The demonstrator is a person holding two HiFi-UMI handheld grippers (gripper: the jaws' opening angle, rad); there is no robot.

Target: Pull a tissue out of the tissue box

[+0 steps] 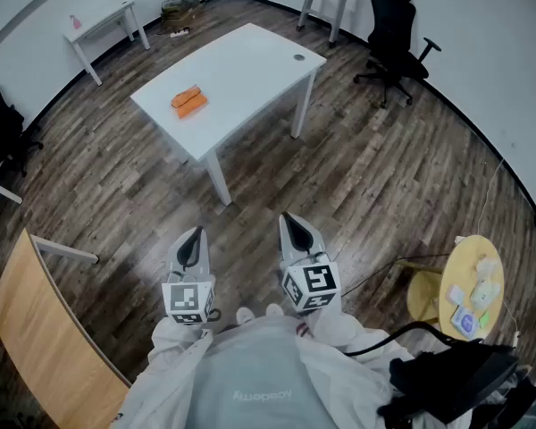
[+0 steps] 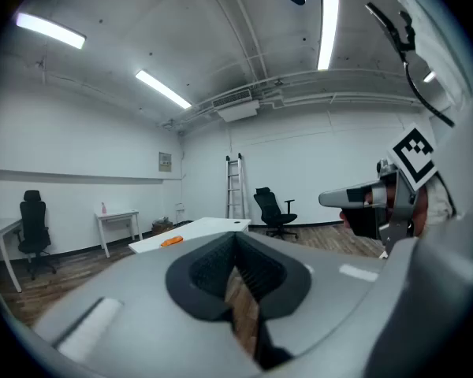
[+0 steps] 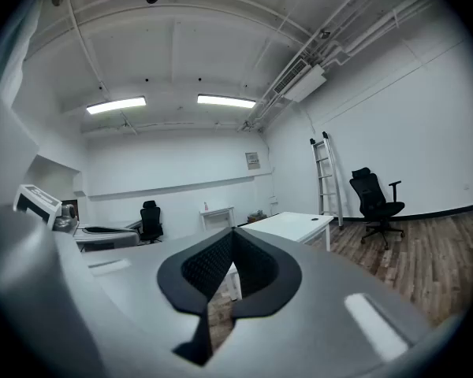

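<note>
A: Where is the tissue box (image 1: 188, 102)? I see only a flat orange thing on the white table (image 1: 250, 61).

B: I think that is it. It lies toward the end of the table on the person's left. It is well apart from the person (image 1: 250, 382), who stands on the wooden floor with both tools held close to the body.

A: And the tongs?

B: The left gripper (image 1: 193, 238) has its jaws pressed together, with nothing between them. The right gripper (image 1: 292, 223) is the same, closed and empty. Both point almost level toward the table.

A: So what may go wrong?

B: First, if the jaws arrive closed at the box, they will only push it. It looks light, so it could slide over the smooth top, maybe off the edge.

A: And when the tissue is pinched?

B: If one gripper pulls and the other does not hold the box down, I expect the whole box to lift with the tissue. Also, from here I cannot see the opening or any tissue standing out, so a pinch may catch the wrapping instead.

A: Anything on the way?

B: A thin cable (image 1: 368, 277) lies on the floor at the person's right side. A careless step could catch it.
</note>
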